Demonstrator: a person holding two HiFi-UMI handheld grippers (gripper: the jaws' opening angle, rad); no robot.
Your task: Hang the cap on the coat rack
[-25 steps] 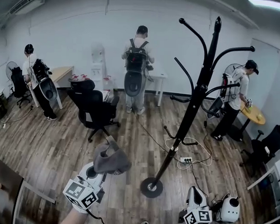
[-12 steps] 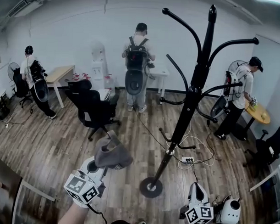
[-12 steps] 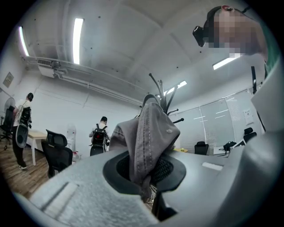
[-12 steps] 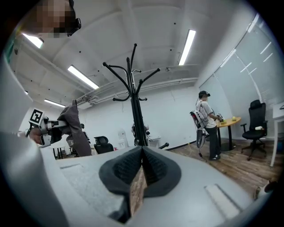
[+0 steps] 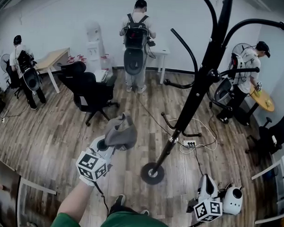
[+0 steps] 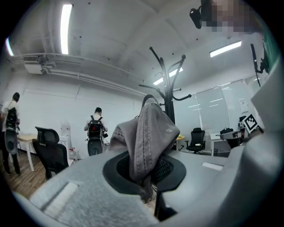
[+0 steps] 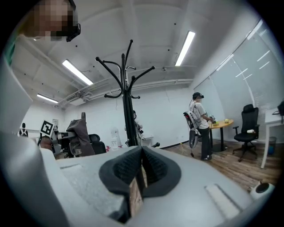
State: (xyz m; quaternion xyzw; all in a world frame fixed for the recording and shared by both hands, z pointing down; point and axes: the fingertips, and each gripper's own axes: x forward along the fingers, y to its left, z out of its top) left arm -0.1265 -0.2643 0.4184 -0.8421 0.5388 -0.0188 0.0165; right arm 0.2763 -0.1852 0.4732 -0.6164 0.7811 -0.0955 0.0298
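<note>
My left gripper (image 5: 105,144) is shut on a grey cap (image 5: 119,132), which stands up crumpled from the jaws, left of the coat rack (image 5: 199,85). In the left gripper view the cap (image 6: 149,133) is pinched between the pads, and the rack (image 6: 168,98) rises behind it. The black rack has curved hooks and a round base (image 5: 152,173) on the wood floor. My right gripper (image 5: 207,187) hangs low at the lower right, shut with nothing in it; its view shows the rack (image 7: 128,97) ahead and the cap (image 7: 81,135) off to the left.
Black office chairs (image 5: 91,92) stand left of the rack. A power strip and cables (image 5: 190,143) lie by the rack's base. Three people with backpacks stand at desks: far left (image 5: 22,69), back centre (image 5: 136,40), right (image 5: 243,74). A white device (image 5: 233,200) sits beside my right gripper.
The left gripper has lifted the cap up and a little right, closer to the rack. The head view has tilted down and drawn nearer the rack, cutting off its top.
</note>
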